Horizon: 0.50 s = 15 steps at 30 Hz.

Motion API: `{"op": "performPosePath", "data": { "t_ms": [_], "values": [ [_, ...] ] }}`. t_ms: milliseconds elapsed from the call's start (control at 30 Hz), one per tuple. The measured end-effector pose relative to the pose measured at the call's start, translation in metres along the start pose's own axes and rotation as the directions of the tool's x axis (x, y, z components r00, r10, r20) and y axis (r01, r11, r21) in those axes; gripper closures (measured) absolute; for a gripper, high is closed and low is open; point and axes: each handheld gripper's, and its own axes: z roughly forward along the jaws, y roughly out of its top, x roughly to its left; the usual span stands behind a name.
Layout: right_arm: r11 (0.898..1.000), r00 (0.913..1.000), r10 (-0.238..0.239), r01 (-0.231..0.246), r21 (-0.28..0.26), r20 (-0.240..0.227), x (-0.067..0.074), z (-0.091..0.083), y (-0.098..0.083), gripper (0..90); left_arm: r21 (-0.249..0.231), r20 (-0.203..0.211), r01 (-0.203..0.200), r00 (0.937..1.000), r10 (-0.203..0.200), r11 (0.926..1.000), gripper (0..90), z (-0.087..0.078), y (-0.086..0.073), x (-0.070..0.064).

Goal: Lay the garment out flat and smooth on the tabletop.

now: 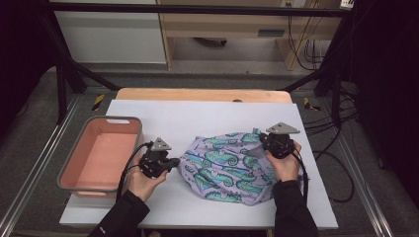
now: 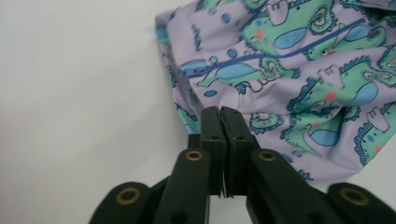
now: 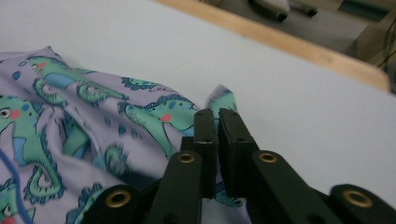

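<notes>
The lilac garment (image 1: 228,168) with its green sea-creature print lies crumpled on the white table (image 1: 197,118), right of the middle, with the pink bin (image 1: 99,153) well apart to its left. Its long axis runs left to right, and a gripper sits at each end of it. The left gripper (image 1: 170,163) is at the cloth's left edge; the right gripper (image 1: 264,143) is at the far right corner.

In the left gripper view the fingers (image 2: 212,135) are pressed together with the garment's edge pinched between them, a thin line of fabric showing in the seam. In the right gripper view the fingers (image 3: 205,140) stand nearly together, a corner of cloth poking up just beyond their tips; they appear clamped on that corner, though the contact itself is partly hidden.

With both ends held, the coming move likely depends on drawing the hands apart along that left-right axis to spread the cloth. The left hand is the nearer to the bin, should the garment go there.
</notes>
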Motion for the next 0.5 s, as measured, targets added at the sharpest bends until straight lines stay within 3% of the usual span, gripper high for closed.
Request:
{"op": "performPosePath", "data": {
  "t_ms": [167, 267, 367, 500],
  "values": [
    [1.000, 0.9970, -0.007, 0.005, -0.021, -0.077, 0.006, 0.006, -0.010, 62.9, -0.050, 0.021, 0.040, 0.9990, -0.039, 0.9980, 47.5, -0.004, -0.016, -0.001],
    [1.000, 0.9929, 0.004, -0.008, -0.029, -0.119, 0.011, 0.011, -0.009, 50.0, -0.028, 0.037, 0.046, 0.9983, -0.045, 0.9985, 38.4, -0.002, -0.028, -0.009],
    [0.999, 0.9896, 0.020, -0.024, -0.023, -0.143, 0.016, 0.019, -0.010, 39.4, 0.004, 0.060, 0.065, 0.9961, -0.065, 0.9979, 36.3, 0.010, -0.038, -0.017],
    [1.000, 0.9885, 0.022, -0.022, -0.002, -0.150, 0.020, 0.030, -0.013, 32.9, 0.027, 0.046, 0.064, 0.9968, -0.066, 0.9976, 28.2, 0.024, -0.040, -0.028]
  ]
}}
